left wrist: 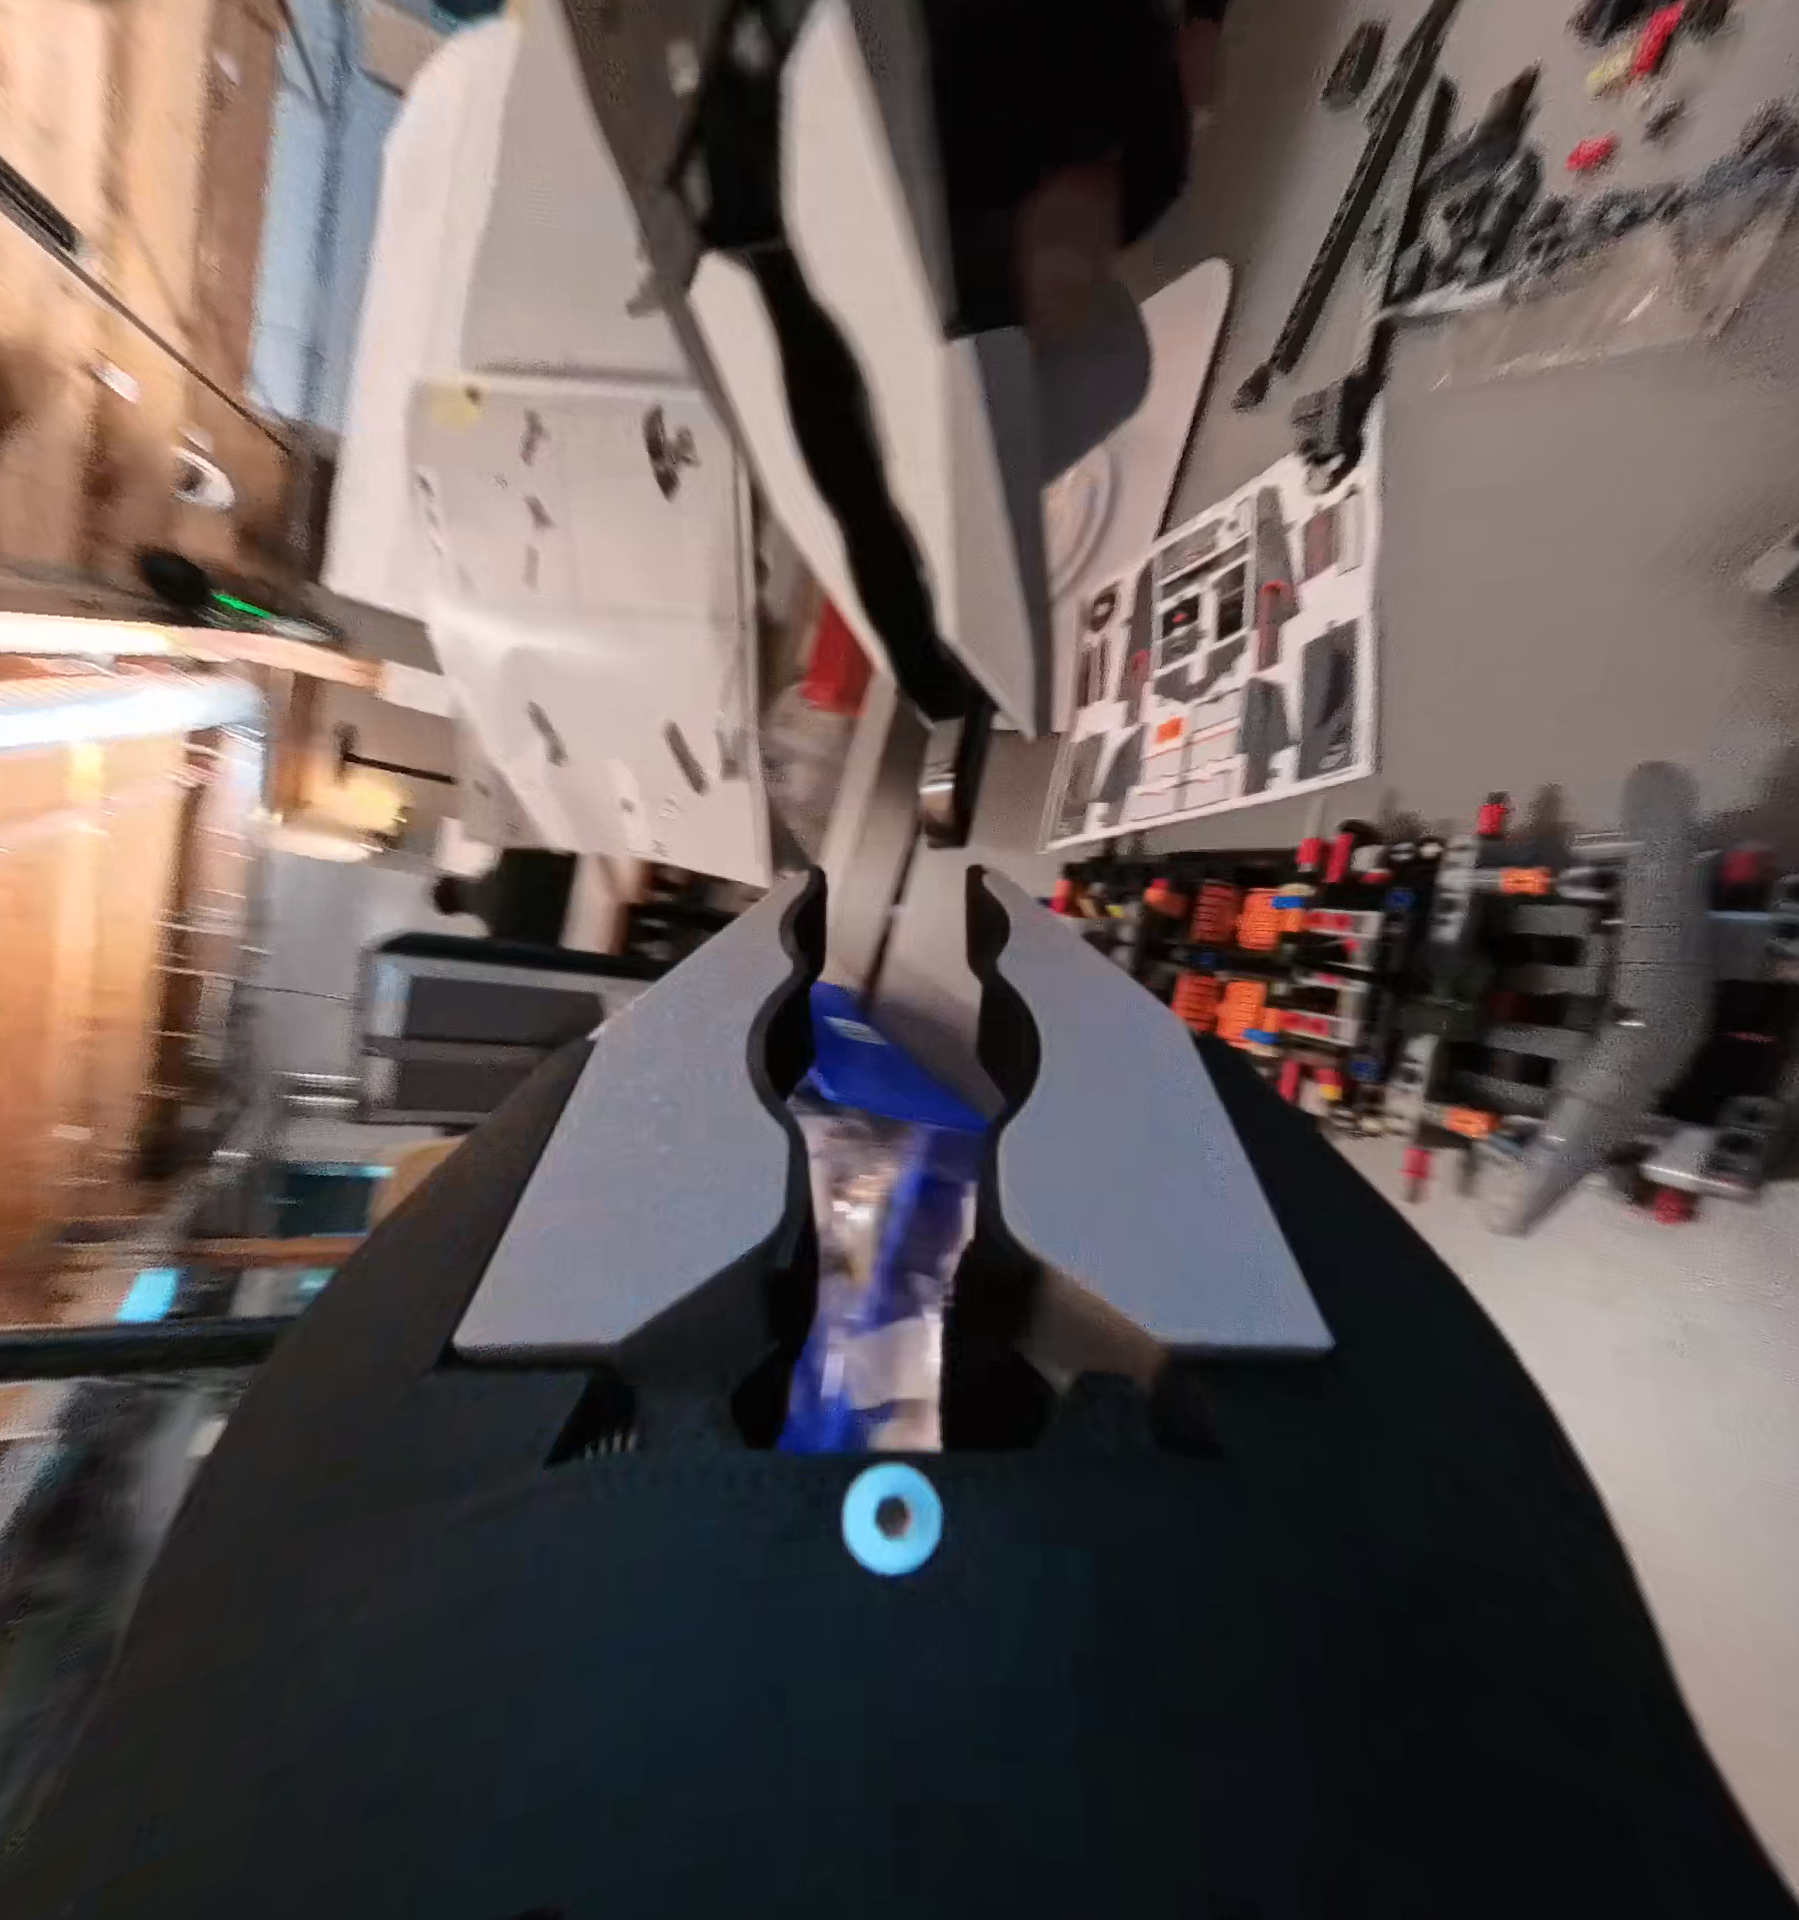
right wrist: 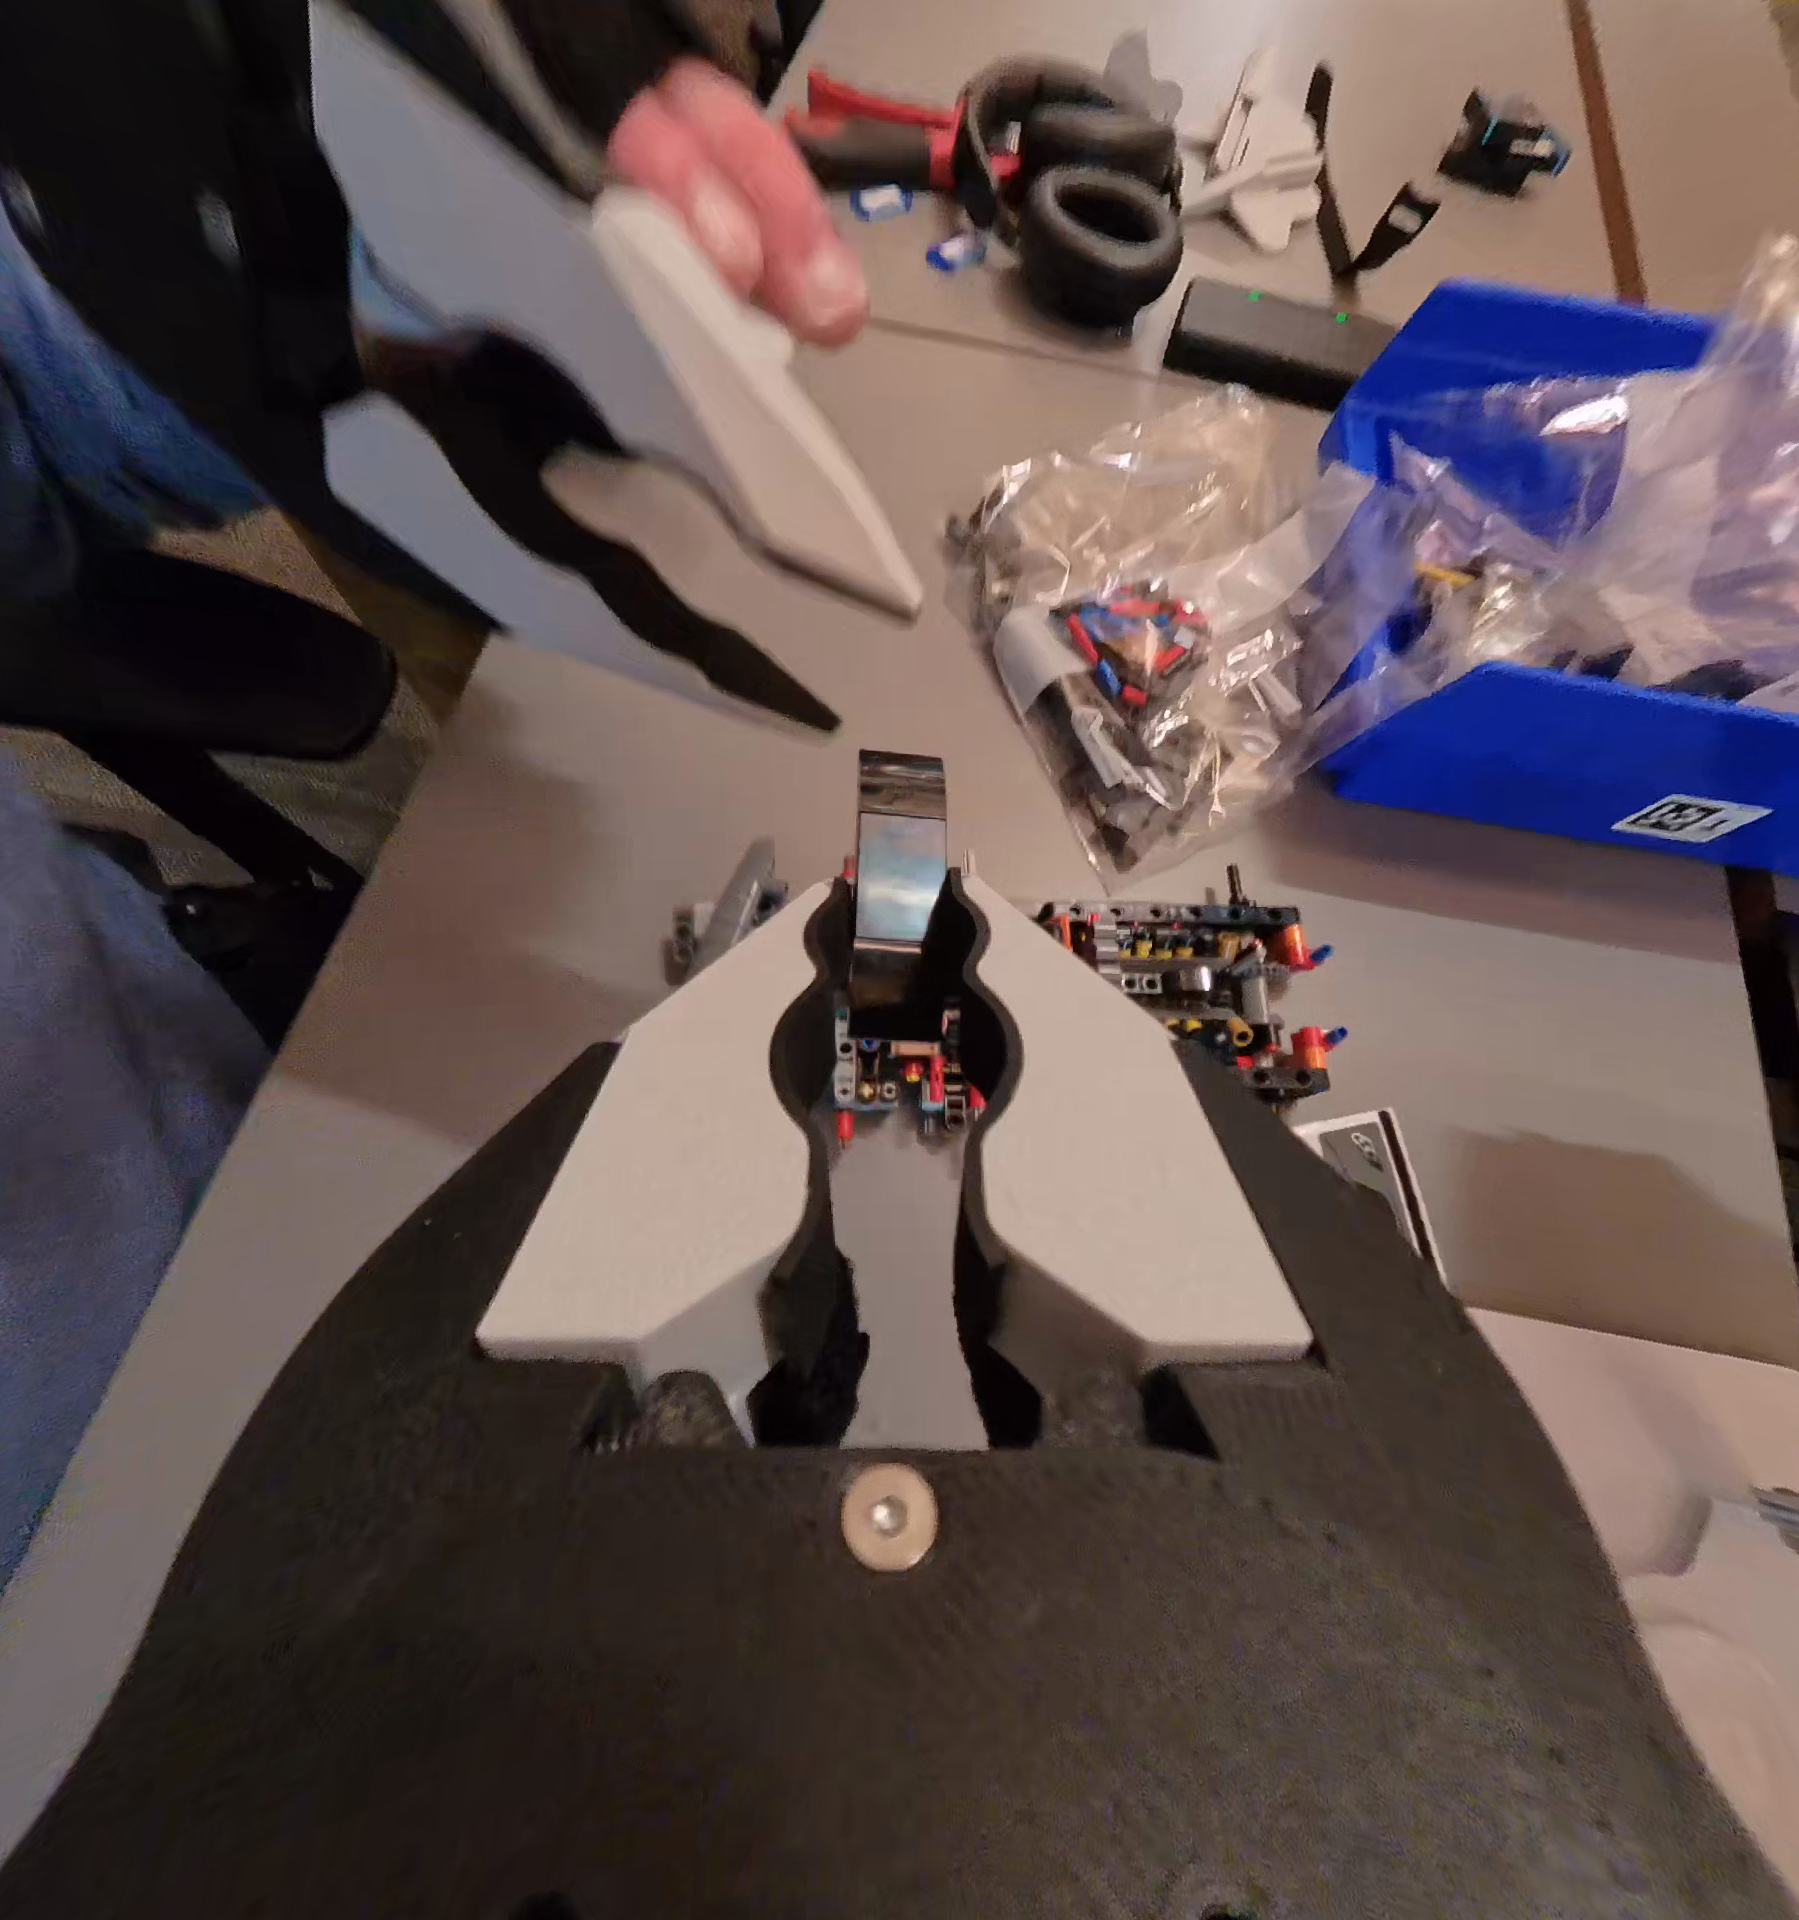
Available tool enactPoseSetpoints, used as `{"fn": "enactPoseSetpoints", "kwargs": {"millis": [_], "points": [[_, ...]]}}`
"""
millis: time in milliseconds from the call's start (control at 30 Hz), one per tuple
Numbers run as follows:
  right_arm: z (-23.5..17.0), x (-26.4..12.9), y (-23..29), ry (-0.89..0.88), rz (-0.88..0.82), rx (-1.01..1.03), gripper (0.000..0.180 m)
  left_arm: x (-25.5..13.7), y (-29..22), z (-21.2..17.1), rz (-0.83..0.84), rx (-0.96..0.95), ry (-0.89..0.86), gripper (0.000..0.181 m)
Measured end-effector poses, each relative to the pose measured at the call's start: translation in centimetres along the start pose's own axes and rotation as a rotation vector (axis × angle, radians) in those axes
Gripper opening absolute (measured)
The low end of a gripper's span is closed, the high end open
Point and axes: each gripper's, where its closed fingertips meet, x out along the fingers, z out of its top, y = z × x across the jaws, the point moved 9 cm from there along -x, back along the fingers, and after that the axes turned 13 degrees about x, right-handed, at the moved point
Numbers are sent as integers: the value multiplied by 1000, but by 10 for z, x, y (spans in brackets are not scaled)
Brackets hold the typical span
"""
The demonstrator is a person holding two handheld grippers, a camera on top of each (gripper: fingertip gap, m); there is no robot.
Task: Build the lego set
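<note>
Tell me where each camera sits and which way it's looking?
Left wrist view: rides on the left gripper, tipped sideways, facing along the table at the lego build and sticker sheet; its own two fingers show.
Right wrist view: rides on the right gripper, looking down over the table past the shiny black piece it pinches; its own fingers and a hand show.
Shared: the lego build, the blue bin, each other's gripper.

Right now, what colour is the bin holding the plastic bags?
Blue. The bin shows best in the right wrist view, at the right, with clear plastic bags spilling from it.
</note>
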Motion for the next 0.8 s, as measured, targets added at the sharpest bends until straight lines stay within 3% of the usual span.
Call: {"fn": "enactPoseSetpoints", "kwargs": {"millis": [400, 800], "points": [[-52, 72, -24, 194, 11, -58, 14, 35, -48, -61, -429, -447, -182, 23], [-61, 90, -36, 169, 52, -81, 14, 74, -72, -76, -599, -512, -262, 22]]}}
